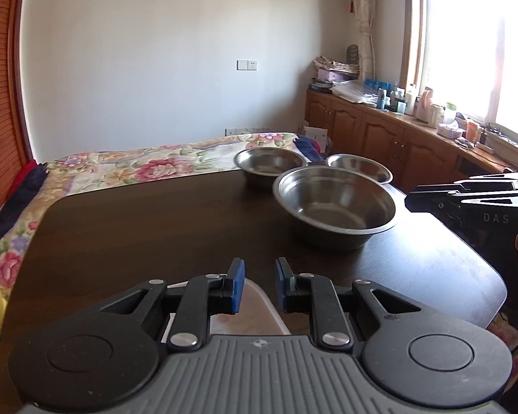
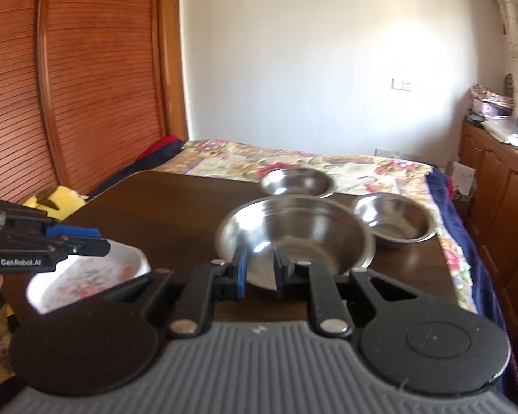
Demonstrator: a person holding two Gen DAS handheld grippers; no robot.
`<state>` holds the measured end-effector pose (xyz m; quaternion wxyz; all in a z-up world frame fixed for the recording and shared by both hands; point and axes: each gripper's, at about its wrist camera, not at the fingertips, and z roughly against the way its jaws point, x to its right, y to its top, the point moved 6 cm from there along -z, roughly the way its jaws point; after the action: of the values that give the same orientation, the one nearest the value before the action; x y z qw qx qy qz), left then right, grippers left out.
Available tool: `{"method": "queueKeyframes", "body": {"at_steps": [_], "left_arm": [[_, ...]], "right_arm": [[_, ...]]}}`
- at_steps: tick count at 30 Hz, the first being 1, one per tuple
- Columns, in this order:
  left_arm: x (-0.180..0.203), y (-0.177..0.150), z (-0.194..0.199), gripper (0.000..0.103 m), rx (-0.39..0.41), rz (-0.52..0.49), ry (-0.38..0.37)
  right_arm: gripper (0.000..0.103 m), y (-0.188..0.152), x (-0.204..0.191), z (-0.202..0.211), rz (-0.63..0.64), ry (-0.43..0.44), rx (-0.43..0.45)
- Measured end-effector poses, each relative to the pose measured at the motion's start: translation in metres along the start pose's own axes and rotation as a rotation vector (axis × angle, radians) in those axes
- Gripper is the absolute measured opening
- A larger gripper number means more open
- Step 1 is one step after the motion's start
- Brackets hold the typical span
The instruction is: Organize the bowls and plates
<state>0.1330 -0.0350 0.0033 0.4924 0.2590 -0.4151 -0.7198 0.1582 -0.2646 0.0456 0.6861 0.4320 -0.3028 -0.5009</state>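
From the left wrist, the left gripper point(image 1: 259, 284) stands part open and empty above a white plate point(image 1: 255, 314); three steel bowls point(image 1: 335, 203) lie ahead, rightward. From the right wrist, the right gripper point(image 2: 260, 277) gapes narrowly, holding nothing, before the nearest bowl point(image 2: 295, 234).

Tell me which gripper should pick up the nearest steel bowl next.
Right. The right gripper is open and lined up on the near rim of the large steel bowl. The left gripper hangs over the floral plate, off to the bowl's left.
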Motion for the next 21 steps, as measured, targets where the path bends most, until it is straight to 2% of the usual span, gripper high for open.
{"method": "queueKeyframes", "body": {"at_steps": [6, 12, 15, 17, 19, 21], "left_arm": [[0.019, 0.009, -0.027, 0.021, -0.014, 0.012, -0.008], [0.036, 0.015, -0.054, 0.027, -0.031, 0.016, -0.011], [0.041, 0.018, -0.067, 0.036, -0.04, 0.024, -0.018], [0.044, 0.021, -0.074, 0.038, -0.04, 0.029, -0.018], [0.046, 0.022, -0.08, 0.04, -0.044, 0.039, -0.019], [0.044, 0.023, -0.084, 0.045, -0.043, 0.051, -0.02]], "right_arm": [[0.019, -0.007, 0.031, -0.006, -0.017, -0.023, 0.026], [0.023, -0.014, 0.059, -0.014, -0.044, -0.029, 0.041], [0.023, -0.016, 0.069, -0.021, -0.053, -0.024, 0.038], [0.025, -0.017, 0.075, -0.027, -0.058, -0.019, 0.037], [0.037, -0.017, 0.08, -0.031, -0.07, -0.007, 0.039], [0.039, -0.018, 0.085, -0.034, -0.079, 0.004, 0.041]]}}
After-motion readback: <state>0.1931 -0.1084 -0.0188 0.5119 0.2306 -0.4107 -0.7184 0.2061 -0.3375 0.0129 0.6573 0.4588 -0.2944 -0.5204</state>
